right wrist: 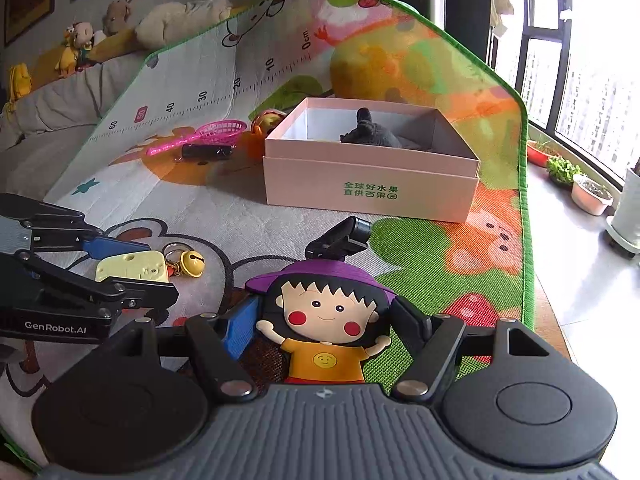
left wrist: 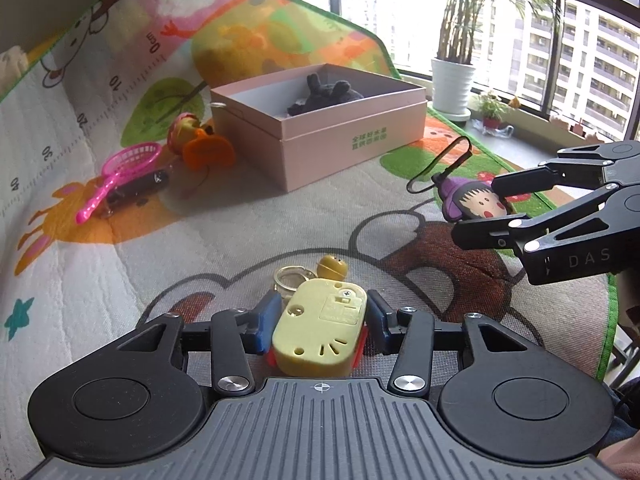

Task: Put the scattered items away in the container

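Observation:
My left gripper (left wrist: pixel 320 316) is shut on a pale yellow keychain toy (left wrist: pixel 320 330) with a key ring and a yellow bell (left wrist: pixel 331 267), low over the play mat. It also shows in the right wrist view (right wrist: pixel 132 266). My right gripper (right wrist: pixel 326 316) is shut on a flat cartoon girl figure (right wrist: pixel 326 320) with a purple hat and a black clip; the figure also shows in the left wrist view (left wrist: pixel 478 200). The open pink box (left wrist: pixel 352 136) (right wrist: pixel 372 184) stands further back on the mat and holds a dark grey plush toy (left wrist: pixel 324 96) (right wrist: pixel 372 132).
Left of the box lie a pink toy net (left wrist: pixel 120 172) (right wrist: pixel 204 136), a black object (left wrist: pixel 136 190) (right wrist: pixel 206 151) and an orange duck-like toy (left wrist: pixel 200 146). Potted plants (left wrist: pixel 454 80) stand by the window at right. Plush toys (right wrist: pixel 160 20) sit on the sofa behind the mat.

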A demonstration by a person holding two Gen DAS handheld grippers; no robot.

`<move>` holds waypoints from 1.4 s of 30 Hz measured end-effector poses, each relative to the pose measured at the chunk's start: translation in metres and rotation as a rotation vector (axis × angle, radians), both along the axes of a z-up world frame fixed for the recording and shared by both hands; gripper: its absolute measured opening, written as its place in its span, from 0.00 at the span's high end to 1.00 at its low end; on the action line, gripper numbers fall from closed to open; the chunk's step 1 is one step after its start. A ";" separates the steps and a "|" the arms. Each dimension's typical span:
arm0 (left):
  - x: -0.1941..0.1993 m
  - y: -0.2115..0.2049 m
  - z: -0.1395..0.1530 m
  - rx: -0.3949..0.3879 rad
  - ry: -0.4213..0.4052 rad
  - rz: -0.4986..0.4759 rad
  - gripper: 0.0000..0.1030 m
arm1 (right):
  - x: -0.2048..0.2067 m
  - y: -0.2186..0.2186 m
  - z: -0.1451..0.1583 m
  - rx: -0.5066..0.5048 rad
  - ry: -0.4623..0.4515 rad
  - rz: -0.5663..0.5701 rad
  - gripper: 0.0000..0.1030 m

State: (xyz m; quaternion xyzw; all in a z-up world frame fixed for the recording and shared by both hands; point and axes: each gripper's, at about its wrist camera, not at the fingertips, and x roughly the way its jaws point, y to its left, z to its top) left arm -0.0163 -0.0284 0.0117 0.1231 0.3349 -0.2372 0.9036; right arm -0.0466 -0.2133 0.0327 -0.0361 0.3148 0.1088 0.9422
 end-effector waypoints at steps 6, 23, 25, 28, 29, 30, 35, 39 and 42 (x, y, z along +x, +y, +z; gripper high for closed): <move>-0.003 -0.011 0.009 0.026 -0.027 -0.032 0.51 | -0.004 -0.008 0.001 0.018 -0.022 -0.012 0.30; 0.041 -0.031 0.067 -0.011 -0.183 -0.079 0.53 | 0.010 -0.024 0.035 -0.008 -0.106 -0.036 0.30; 0.052 -0.035 0.079 -0.023 -0.213 -0.093 0.53 | 0.017 -0.023 0.049 -0.035 -0.144 -0.032 0.30; 0.076 -0.043 0.097 -0.033 -0.264 -0.090 0.53 | 0.034 -0.027 0.078 -0.031 -0.200 -0.020 0.30; 0.086 -0.044 0.103 -0.051 -0.266 -0.081 0.53 | 0.043 -0.031 0.088 -0.018 -0.209 -0.018 0.30; 0.098 -0.044 0.110 -0.079 -0.264 -0.071 0.53 | 0.053 -0.035 0.099 0.000 -0.217 -0.014 0.30; 0.159 -0.041 0.126 -0.228 -0.241 -0.027 0.52 | 0.124 -0.052 0.140 0.096 -0.220 -0.034 0.30; 0.207 -0.043 0.117 -0.275 -0.207 0.000 0.22 | 0.192 -0.052 0.143 0.133 -0.144 -0.040 0.27; 0.217 -0.026 0.111 -0.269 -0.190 0.075 0.08 | 0.219 -0.048 0.135 0.097 -0.122 -0.070 0.21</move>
